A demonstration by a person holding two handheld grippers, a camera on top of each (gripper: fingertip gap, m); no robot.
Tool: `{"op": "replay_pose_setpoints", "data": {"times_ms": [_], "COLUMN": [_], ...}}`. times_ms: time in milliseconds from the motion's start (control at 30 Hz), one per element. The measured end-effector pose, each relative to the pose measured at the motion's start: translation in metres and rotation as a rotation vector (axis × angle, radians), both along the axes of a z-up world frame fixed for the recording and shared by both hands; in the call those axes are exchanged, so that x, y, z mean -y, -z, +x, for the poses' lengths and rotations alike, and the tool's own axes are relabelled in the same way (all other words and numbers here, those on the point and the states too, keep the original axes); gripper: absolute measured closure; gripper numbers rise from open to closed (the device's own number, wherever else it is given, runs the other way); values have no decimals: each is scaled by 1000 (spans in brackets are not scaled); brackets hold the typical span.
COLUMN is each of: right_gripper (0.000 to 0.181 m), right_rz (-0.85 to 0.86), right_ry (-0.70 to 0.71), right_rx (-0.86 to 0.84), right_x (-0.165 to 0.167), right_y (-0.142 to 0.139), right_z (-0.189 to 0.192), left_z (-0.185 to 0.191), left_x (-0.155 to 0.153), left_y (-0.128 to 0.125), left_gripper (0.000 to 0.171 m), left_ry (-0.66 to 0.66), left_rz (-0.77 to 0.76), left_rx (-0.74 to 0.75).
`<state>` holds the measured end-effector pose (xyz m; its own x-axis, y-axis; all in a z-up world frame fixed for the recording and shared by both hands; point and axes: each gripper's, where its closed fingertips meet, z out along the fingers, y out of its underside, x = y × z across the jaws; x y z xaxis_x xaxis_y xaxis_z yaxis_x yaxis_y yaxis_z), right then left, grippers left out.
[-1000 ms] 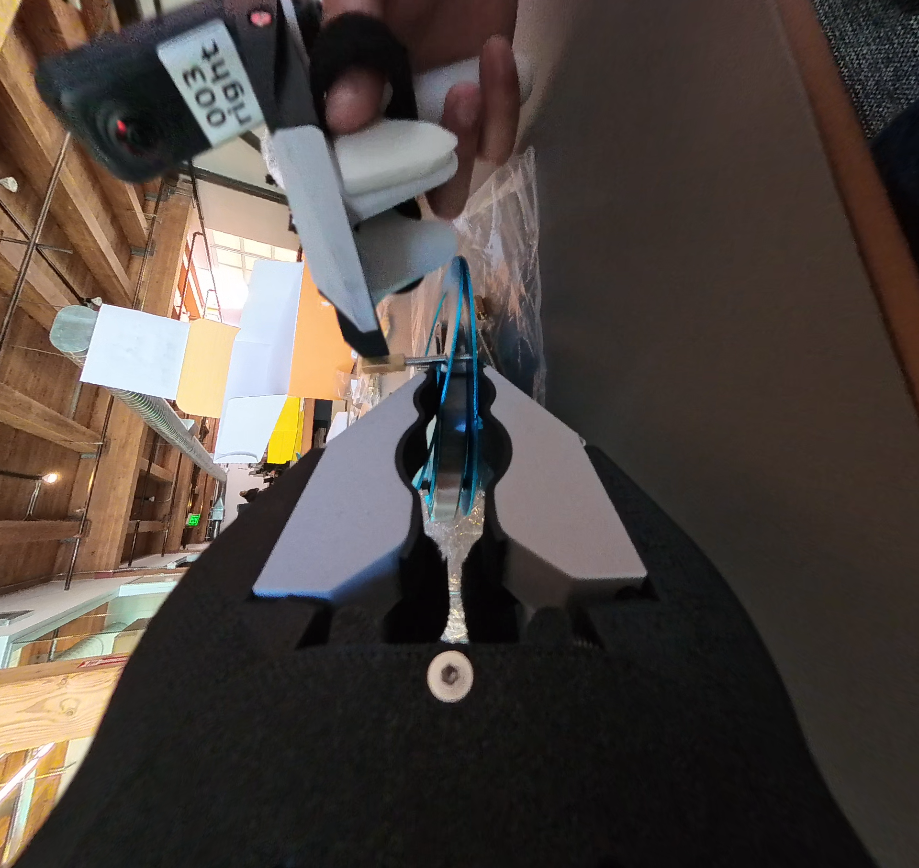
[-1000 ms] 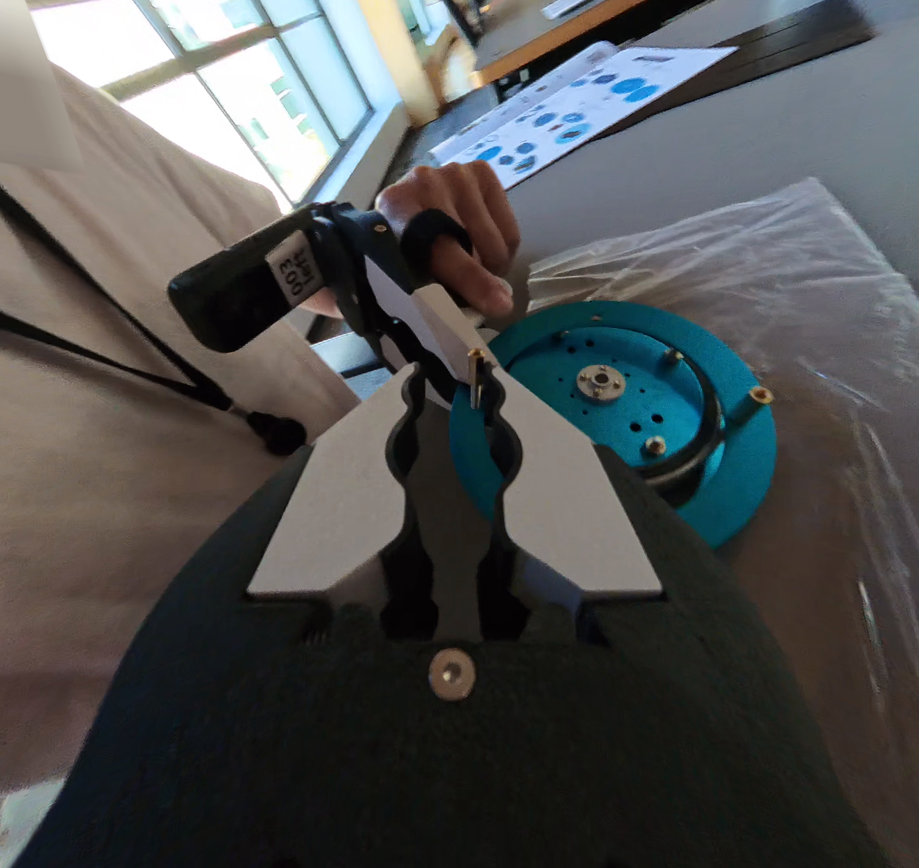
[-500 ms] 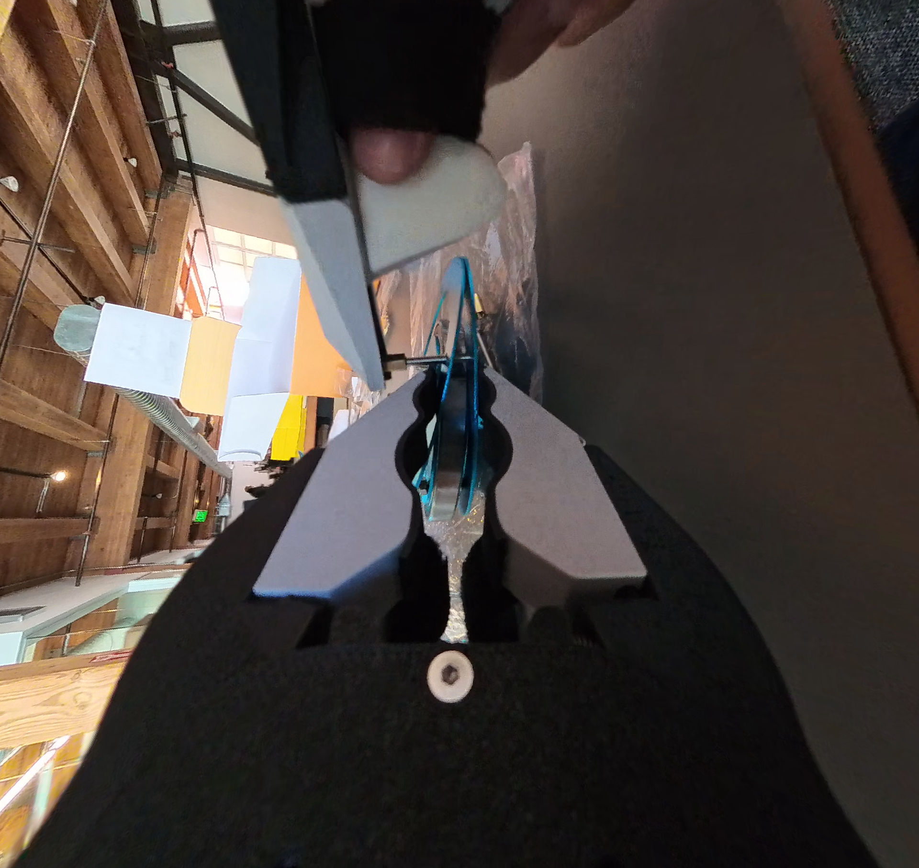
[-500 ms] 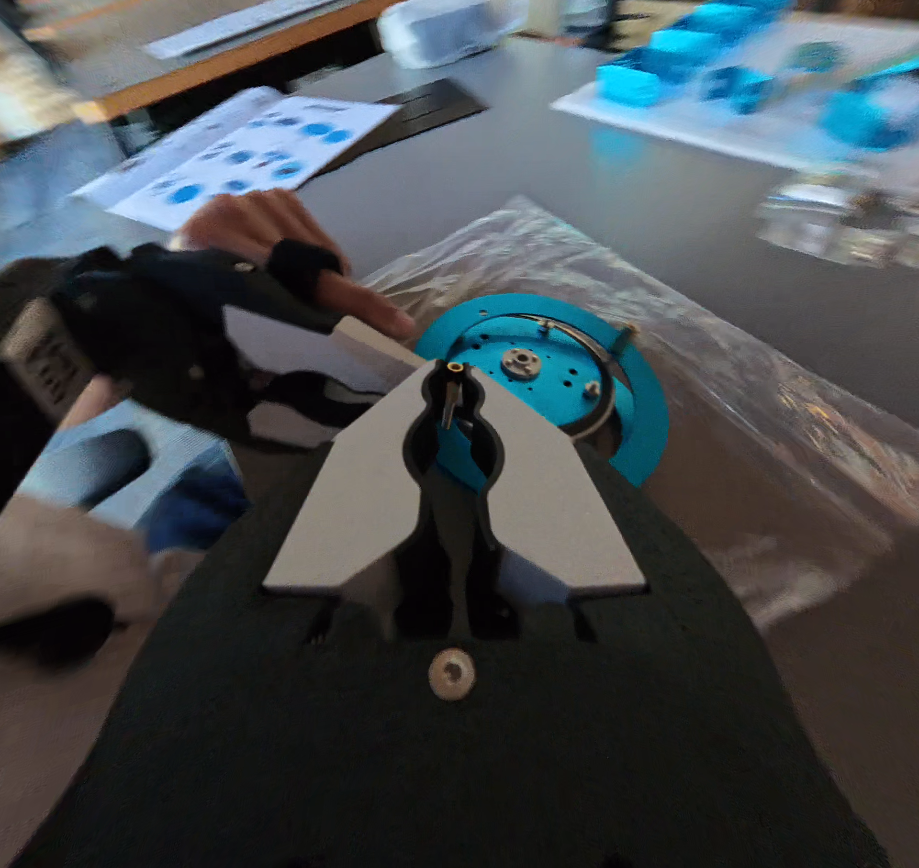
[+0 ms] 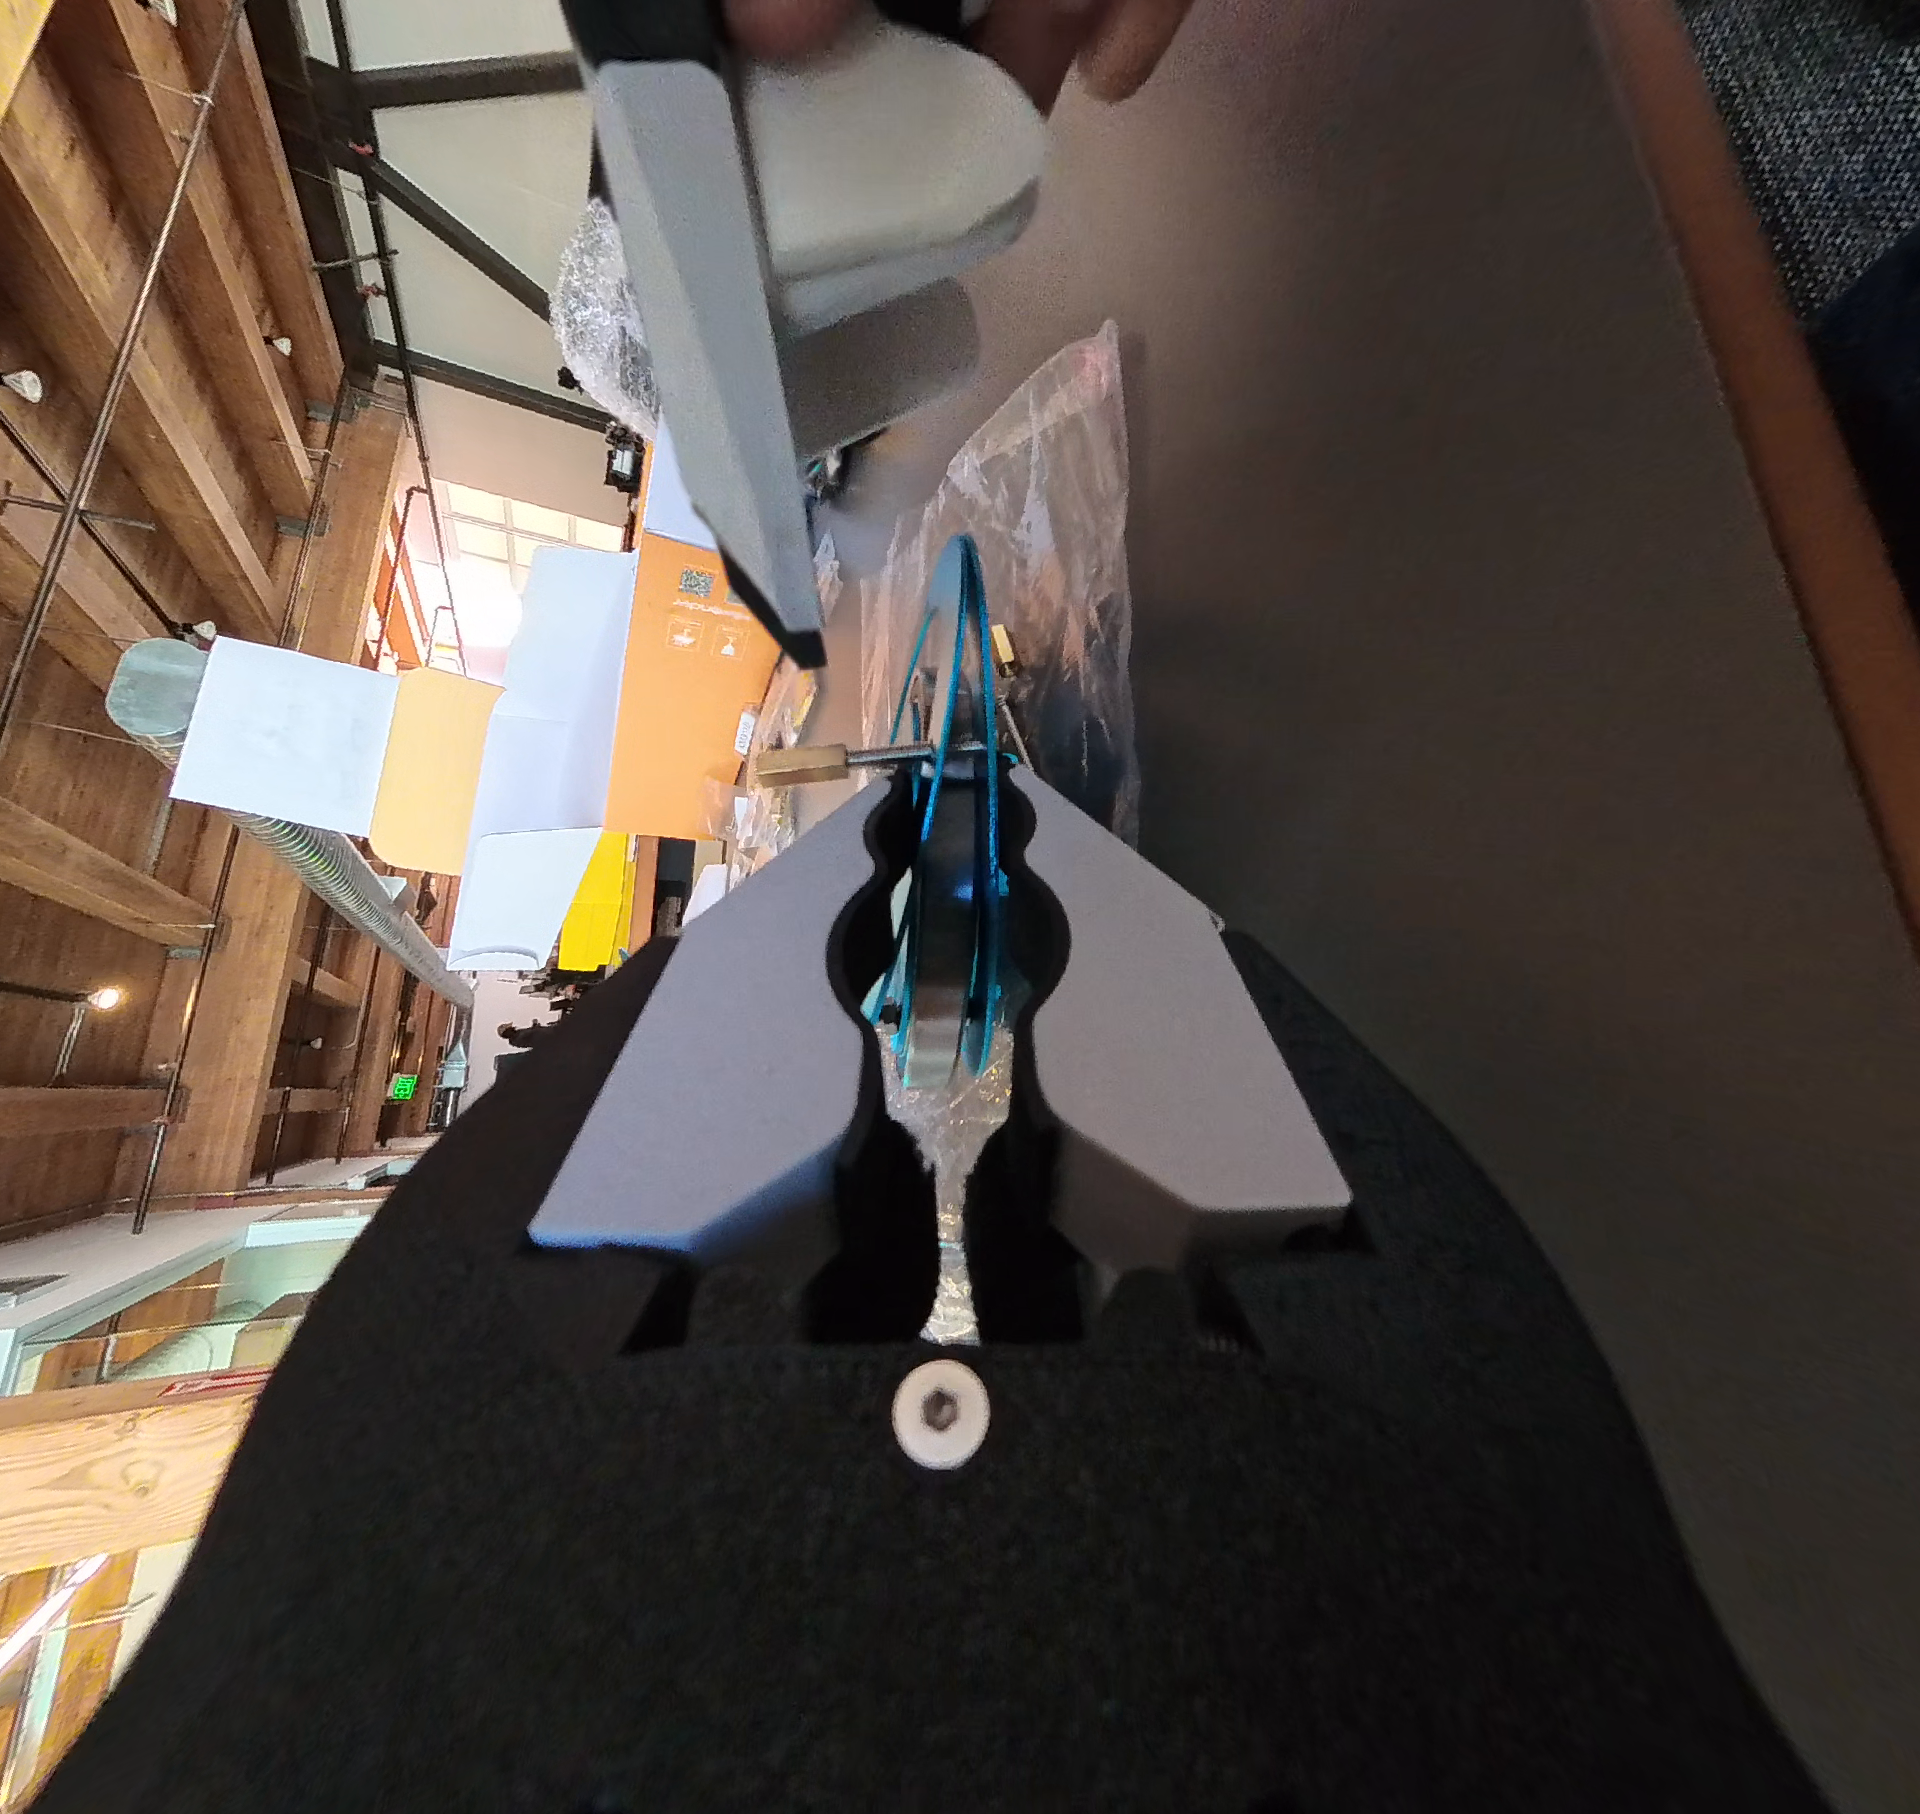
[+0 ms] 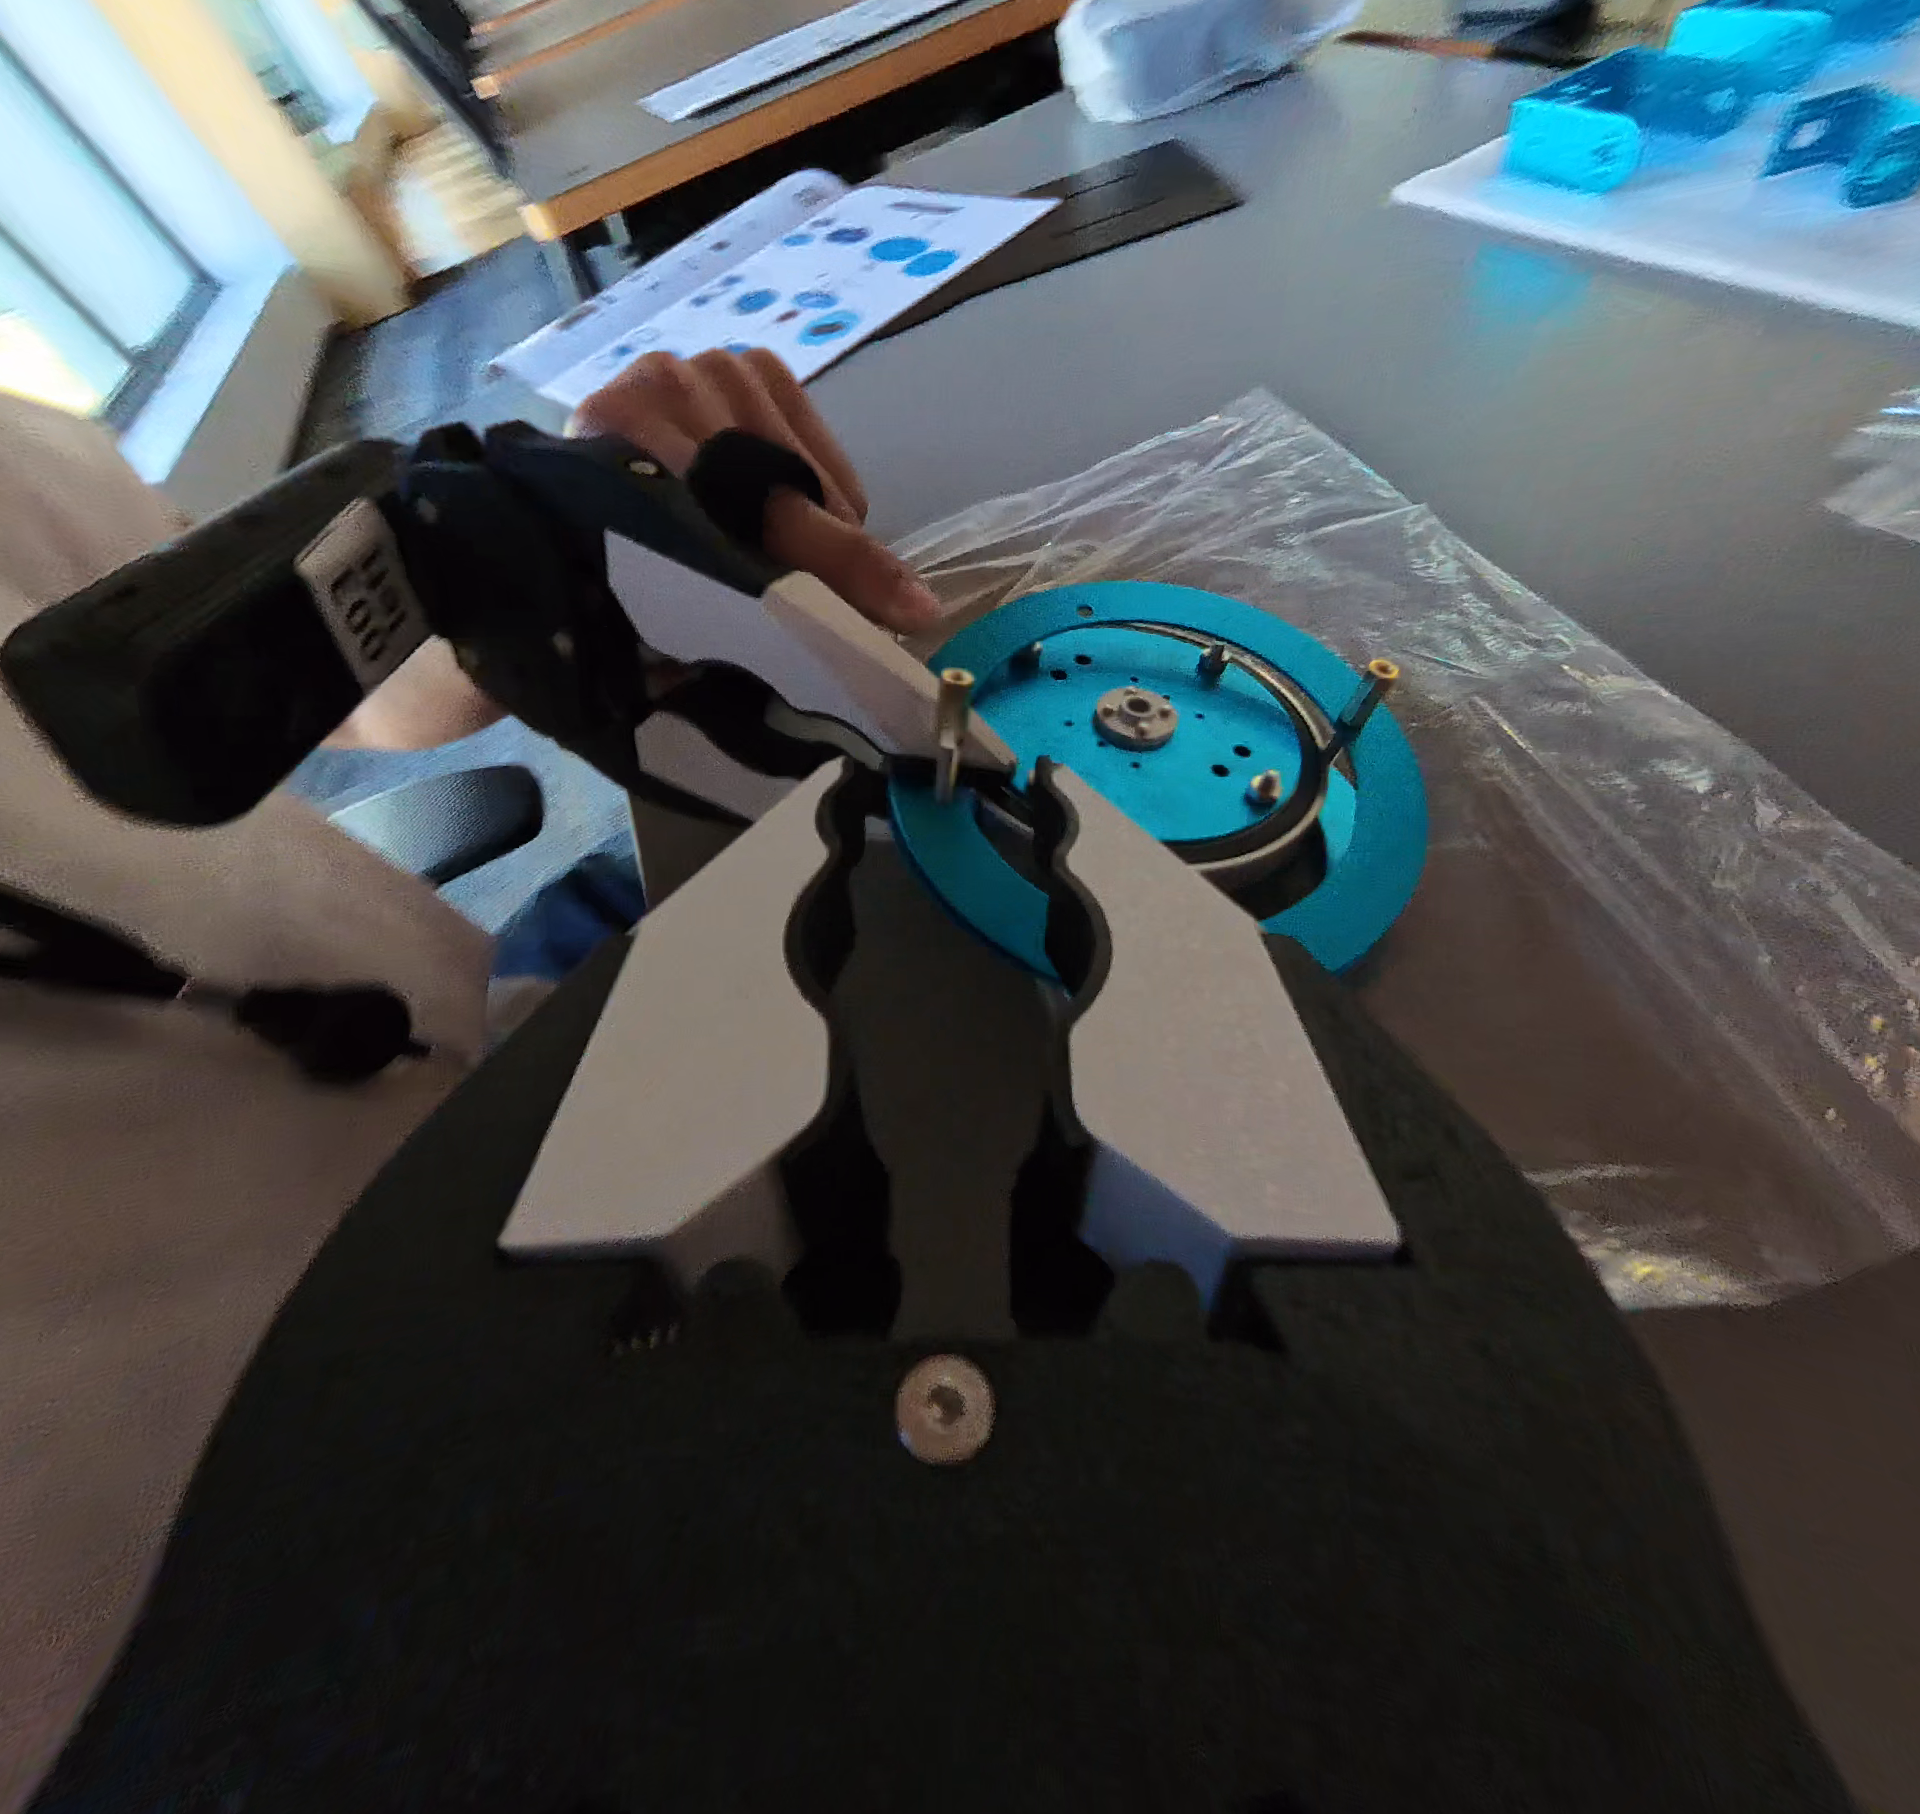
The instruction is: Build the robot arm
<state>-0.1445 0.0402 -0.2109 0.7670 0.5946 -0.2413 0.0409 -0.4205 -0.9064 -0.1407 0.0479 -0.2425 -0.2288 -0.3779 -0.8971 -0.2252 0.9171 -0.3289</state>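
Two grippers work over one blue disc assembly (image 6: 1195,756), and the picture has changed in the last half second. The left gripper (image 5: 951,933) is pinching the near rim of the disc, with a fold of the clear plastic bag (image 6: 1507,829) caught between its fingers under the disc, exactly as it was a second ago. That grip has not budged. The disc lies on the bag on the grey table (image 6: 1455,362), seen edge-on from the left wrist.

The right gripper (image 6: 951,777) tells the new story. Half a second back its fingers were closed on the brass standoff (image 6: 948,741); now they stand slightly spread, and the standoff stands on its own, upright at the disc's rim, just beyond the fingertips. From the left wrist view, that same standoff (image 5: 800,765) juts out sideways on its steel screw, and the right gripper's grey finger (image 5: 717,393) has lifted clear of it, hanging just above with a gap showing. A second standoff (image 6: 1366,699) stands at the far rim. Beyond, a printed sheet (image 6: 790,289) and blurred blue parts (image 6: 1662,123) sit on the table.
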Motion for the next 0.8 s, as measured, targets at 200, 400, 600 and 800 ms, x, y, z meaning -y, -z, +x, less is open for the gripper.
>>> {"op": "replay_pose_setpoints", "data": {"times_ms": [200, 400, 600, 800], "right_gripper": [156, 173, 177, 177], "right_rz": [-45, -91, -31, 46], "right_ry": [-374, -498, -199, 416], "right_rx": [-128, -112, -40, 127], "right_x": [-6, -14, -18, -19], "right_y": [-6, -1, 2, 5], "right_z": [-6, -20, -18, -7], "left_z": [0, 1, 0, 1], "left_x": [-1, -2, -2, 1], "left_y": [0, 0, 1, 3], "left_gripper": [156, 156, 156, 156], "left_ry": [4, 1, -3, -4], "left_rz": [-2, -18, -6, 19], "left_rx": [1, 4, -1, -6]}}
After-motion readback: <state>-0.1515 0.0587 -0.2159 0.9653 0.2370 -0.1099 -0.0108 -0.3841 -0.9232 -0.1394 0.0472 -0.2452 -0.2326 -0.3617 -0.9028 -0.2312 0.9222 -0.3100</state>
